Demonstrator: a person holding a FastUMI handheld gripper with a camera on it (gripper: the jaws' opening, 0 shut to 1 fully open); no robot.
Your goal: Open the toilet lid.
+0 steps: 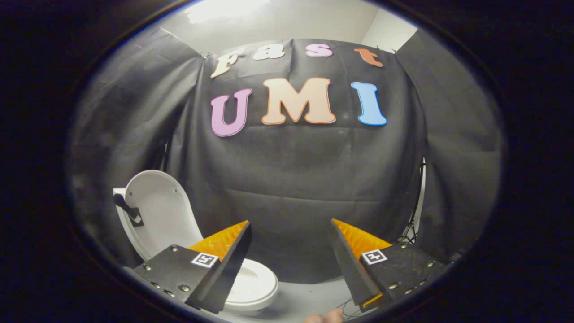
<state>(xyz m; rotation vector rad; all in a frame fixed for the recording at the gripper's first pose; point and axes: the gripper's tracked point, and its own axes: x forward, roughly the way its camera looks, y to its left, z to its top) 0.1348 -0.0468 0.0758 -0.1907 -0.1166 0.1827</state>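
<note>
A white toilet (253, 287) stands low on the left, partly hidden behind my left finger (224, 264). Its white lid (159, 215) is raised upright, leaning back toward the black cloth wall, with a small dark strap or handle (128, 210) on its outer edge. The seat ring and bowl rim show just beyond the left fingertip. My gripper (290, 226) is open, fingers spread wide, with nothing between them. It hangs above and to the right of the toilet, touching neither lid nor seat.
Black cloth (305, 179) closes the booth behind and on both sides. A pale floor (309, 296) lies around the toilet base. A thin stand with cables (410, 231) is at the right cloth seam. A fingertip (325, 317) of the person's hand shows below the fingers.
</note>
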